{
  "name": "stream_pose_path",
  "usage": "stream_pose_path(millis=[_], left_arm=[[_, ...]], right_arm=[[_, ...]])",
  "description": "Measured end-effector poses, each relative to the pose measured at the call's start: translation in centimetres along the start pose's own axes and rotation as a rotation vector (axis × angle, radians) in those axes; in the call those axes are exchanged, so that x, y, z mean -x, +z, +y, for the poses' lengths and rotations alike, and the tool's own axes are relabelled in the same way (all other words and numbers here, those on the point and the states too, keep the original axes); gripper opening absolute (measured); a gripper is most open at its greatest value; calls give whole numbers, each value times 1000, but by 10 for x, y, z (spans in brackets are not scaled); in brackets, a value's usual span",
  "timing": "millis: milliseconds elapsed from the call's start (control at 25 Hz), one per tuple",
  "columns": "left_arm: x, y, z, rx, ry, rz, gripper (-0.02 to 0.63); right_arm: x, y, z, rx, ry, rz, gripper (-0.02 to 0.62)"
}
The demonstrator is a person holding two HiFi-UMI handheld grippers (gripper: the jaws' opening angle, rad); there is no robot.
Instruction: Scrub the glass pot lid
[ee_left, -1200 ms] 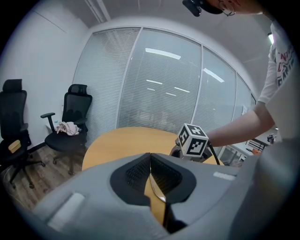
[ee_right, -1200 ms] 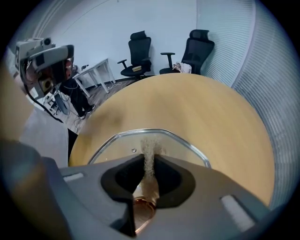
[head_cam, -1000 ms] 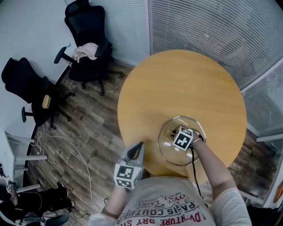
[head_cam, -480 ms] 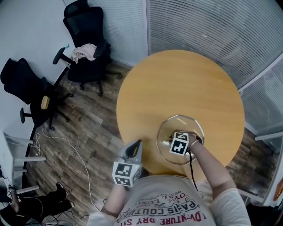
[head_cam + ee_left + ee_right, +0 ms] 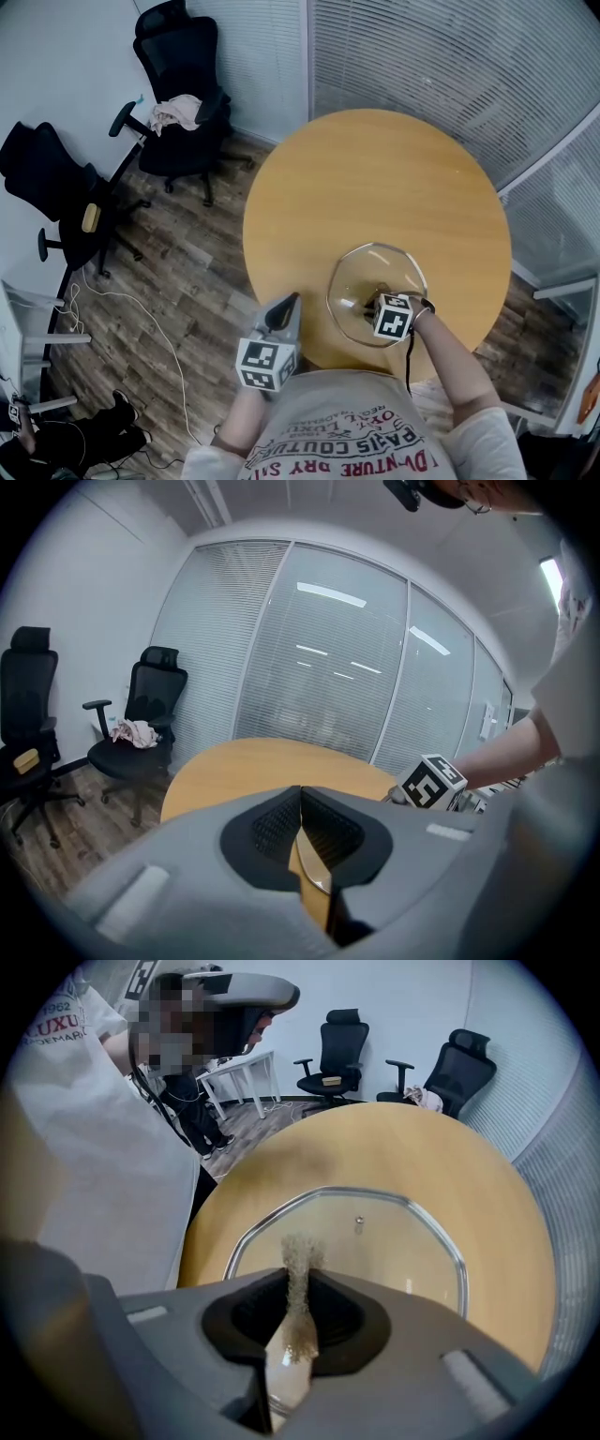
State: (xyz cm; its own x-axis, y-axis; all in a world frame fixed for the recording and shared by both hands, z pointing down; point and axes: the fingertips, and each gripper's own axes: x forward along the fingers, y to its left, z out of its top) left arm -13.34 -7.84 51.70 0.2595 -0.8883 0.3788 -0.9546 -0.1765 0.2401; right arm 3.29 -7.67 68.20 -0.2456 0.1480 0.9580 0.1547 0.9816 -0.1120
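Honey-coloured wood: a round desk [image 5: 375, 178] takes up most of the room in front of the person. Two black office chairs [image 5: 183, 94] stand well off beyond the left claw [image 5: 286, 305].

The glass pot lid [image 5: 361, 277] lies flat on the desk, directly under the right claw [image 5: 378, 304] and just ahead and to the right of the left claw's tips, near the desk edge closest to the person.

The right claw is clamped down on a tan, fibrous scrub pad [image 5: 300, 1260]. The pad is pinched thin between the jaws, its frayed end poking out ahead of the tips over the glass. The left claw is closed tight on nothing and hangs off the desk edge, apart from the lid.

I'd say the lid is stiff, fairly heavy for its size, and breakable. On bare wood it will probably slide or spin under the scrubbing. The glass looks too slick to grip, so the steel rim [image 5: 441, 1232] is the place to take hold. My guess is the idle left claw should pin the near rim.

A small screw [image 5: 357, 1223] shows at the lid's centre, just beyond the pad. I see no knob from here.
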Motion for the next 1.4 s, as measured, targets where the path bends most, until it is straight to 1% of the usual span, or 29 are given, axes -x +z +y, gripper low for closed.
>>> stream_pose_path(millis=[200, 440, 560, 640, 760, 840, 960, 1040, 1120, 1200, 1320, 1400], left_arm=[[-2, 0, -7, -5, -27, 2, 8], [-3, -1, -14, -15, -65, 7, 8], [-8, 0, -17, -19, -84, 14, 8], [-13, 0, -21, -24, -98, 19, 8], [-17, -1, -24, -31, -102, 24, 8], [-20, 2, -26, -32, -101, 19, 8], [-26, 6, -31, -39, -102, 15, 8], [-29, 7, -32, -41, -103, 15, 8], [-30, 8, -34, -40, -104, 11, 8], [-30, 10, -35, -42, -100, 7, 8], [-31, 11, -32, -46, -75, 9, 8], [-32, 11, -29, -43, -54, 16, 8]], right_arm=[[1, -10, 17, -57, 21, 6, 64], [-5, -19, 48, -100, 64, 1, 64], [-3, -18, 56, -178, 98, -33, 64], [1, -20, 52, -255, 90, -67, 64], [13, -16, 36, -327, 40, -139, 64], [31, -12, 15, -369, -8, -197, 64], [60, -7, -26, -442, -110, -299, 64], [74, -11, -55, -483, -188, -330, 64], [80, -22, -80, -515, -252, -321, 64], [81, -37, -101, -561, -294, -288, 64], [73, -65, -127, -653, -334, -221, 64], [65, -85, -142, -715, -343, -182, 64]])
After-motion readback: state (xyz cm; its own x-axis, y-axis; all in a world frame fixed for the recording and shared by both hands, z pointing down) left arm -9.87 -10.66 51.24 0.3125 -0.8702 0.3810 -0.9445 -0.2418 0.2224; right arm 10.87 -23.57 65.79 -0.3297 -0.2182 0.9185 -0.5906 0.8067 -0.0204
